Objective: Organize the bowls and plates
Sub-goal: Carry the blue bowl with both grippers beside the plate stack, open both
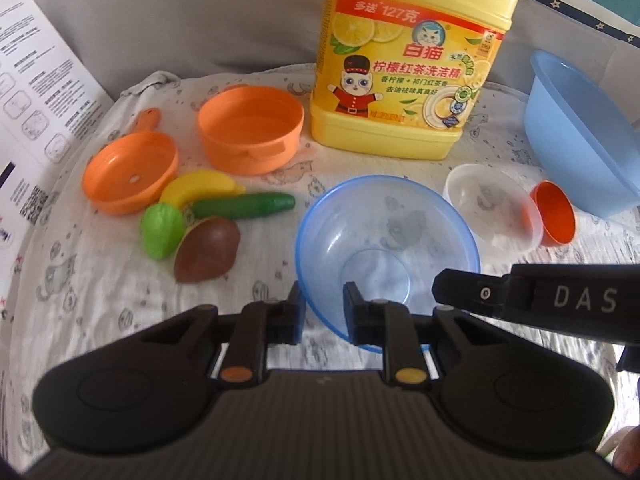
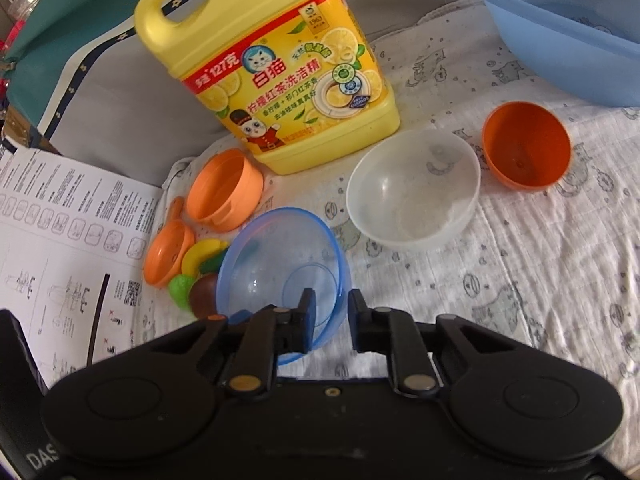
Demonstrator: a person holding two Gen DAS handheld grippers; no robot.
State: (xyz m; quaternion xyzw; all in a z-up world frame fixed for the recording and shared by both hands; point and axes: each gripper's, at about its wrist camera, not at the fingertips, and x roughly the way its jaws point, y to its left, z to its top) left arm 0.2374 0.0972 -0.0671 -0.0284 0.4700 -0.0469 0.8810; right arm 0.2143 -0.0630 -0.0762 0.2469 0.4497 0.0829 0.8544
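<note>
Left gripper (image 1: 323,312): fingers parted, straddling the near rim of the blue clear bowl (image 1: 386,240); one finger outside the wall, one inside, neither visibly pressing it, so it looks poised to pinch rather than holding.
Right gripper (image 2: 330,322): also parted, at the same bowl's rim on its right-hand side; its left finger lies over the bowl wall, its right finger outside. Whether either touches, I cannot tell.
Blue clear bowl: directly ahead of both tools, upright on the printed cloth (image 1: 100,280), empty.
White bowl (image 2: 412,188): ahead and right of the right gripper, upright, empty, just beside the orange cup (image 2: 526,146), which tips on its side.
Blue basin (image 1: 580,132): far right of the left gripper, well apart; plausibly where bowls get gathered.
Toy food and pans: left of the blue bowl, near the orange pot (image 1: 250,128), out of the reach path.
Detergent jug (image 1: 408,60): upright beyond the bowls.
Likely step: a rim pinch, since the thin wall offers the only grip.
</note>
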